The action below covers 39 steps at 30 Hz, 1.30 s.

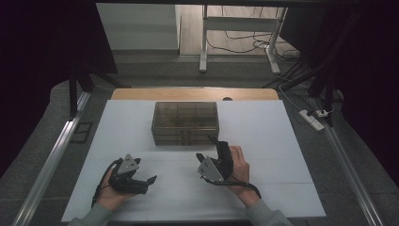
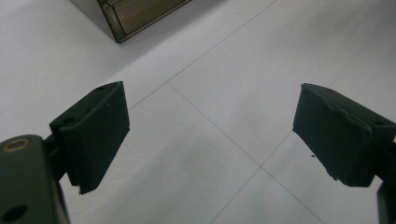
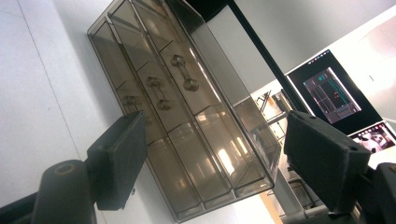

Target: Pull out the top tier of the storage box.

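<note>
Smoky brown translucent plastic drawer box (image 1: 185, 123) stands on the white table top (image 1: 263, 141), a little beyond its middle and well apart from the wooden edge at the far side. From the right gripper view I can see three shallow drawers in its front, each with a small dumbbell-shaped handle (image 3: 183, 72), and all three look pushed fully in. From above, the box shows inner compartments through its top; whether anything lies inside I cannot tell.

So the work seems to be at its very beginning. Nothing is opened and nothing is moved out of the box.

Right gripper (image 1: 209, 149), black with a grey three-cornered plate on it, is held just in front of the box and turned on its side. Its jaws stand wide apart and there is nothing between them. They look toward the drawer fronts but do not touch them yet. Left gripper (image 1: 148, 182) rests low over the table, nearer to the person, well apart from the box. Its jaws are also wide open and have hold of nothing; between its black pads (image 2: 95, 135) I see just bare white surface, with one corner of the box far ahead.

I judge that reaching a handle, closing on it and pulling the drawer all remain to be done.
</note>
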### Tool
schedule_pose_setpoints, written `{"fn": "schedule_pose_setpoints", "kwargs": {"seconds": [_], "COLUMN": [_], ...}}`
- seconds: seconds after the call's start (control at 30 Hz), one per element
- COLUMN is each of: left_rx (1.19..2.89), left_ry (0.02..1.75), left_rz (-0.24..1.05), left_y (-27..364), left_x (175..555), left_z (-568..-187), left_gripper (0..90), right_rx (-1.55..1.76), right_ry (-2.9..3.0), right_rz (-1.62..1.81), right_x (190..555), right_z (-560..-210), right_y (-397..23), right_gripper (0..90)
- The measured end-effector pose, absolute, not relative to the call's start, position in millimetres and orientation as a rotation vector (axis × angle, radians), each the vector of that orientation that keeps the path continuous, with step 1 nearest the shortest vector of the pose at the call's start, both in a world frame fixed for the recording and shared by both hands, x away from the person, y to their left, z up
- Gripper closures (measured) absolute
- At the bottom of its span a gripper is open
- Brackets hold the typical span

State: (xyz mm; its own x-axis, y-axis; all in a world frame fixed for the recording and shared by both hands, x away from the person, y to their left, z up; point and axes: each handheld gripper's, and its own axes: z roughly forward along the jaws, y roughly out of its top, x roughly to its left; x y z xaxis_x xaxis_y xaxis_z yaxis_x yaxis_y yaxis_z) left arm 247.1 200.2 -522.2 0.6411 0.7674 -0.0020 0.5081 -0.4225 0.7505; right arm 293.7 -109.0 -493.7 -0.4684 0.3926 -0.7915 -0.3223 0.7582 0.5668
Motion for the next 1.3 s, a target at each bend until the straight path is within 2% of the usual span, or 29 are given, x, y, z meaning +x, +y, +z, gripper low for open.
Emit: {"fn": "schedule_pose_setpoints", "kwargs": {"seconds": [1.3], "left_rx": [2.116], "left_ry": [0.991], "left_rz": [0.450], "left_y": [200], "left_x": [247], "left_z": [-522], "left_gripper": [10.9], "right_rx": [0.006], "right_ry": [1.883], "right_rz": [0.817], "right_x": [309], "right_z": [-494], "right_y": [-88], "right_gripper": [24.0]}}
